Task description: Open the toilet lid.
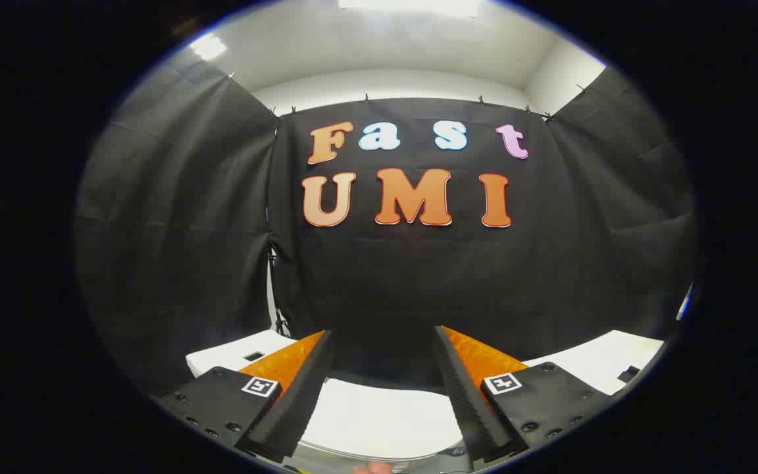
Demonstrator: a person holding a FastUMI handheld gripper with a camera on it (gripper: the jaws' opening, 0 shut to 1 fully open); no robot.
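Here, low in the middle of my gripper view, the white toilet lid (379, 421) lies flat and closed between and below my fingers, with the white tank top (234, 352) at lower left and another white surface (606, 359) at lower right, both against the black cloth wall (418, 283). My gripper (382, 345) is released, its two black, orange-backed fingers (300, 388) spread wide, gripping nothing, tips reaching toward the cloth above the lid's far edge.

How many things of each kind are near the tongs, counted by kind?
Toilet lid, white, below and between the open fingers of the tongs: 1
White slabs beside it, left and right: 2
Total: 3
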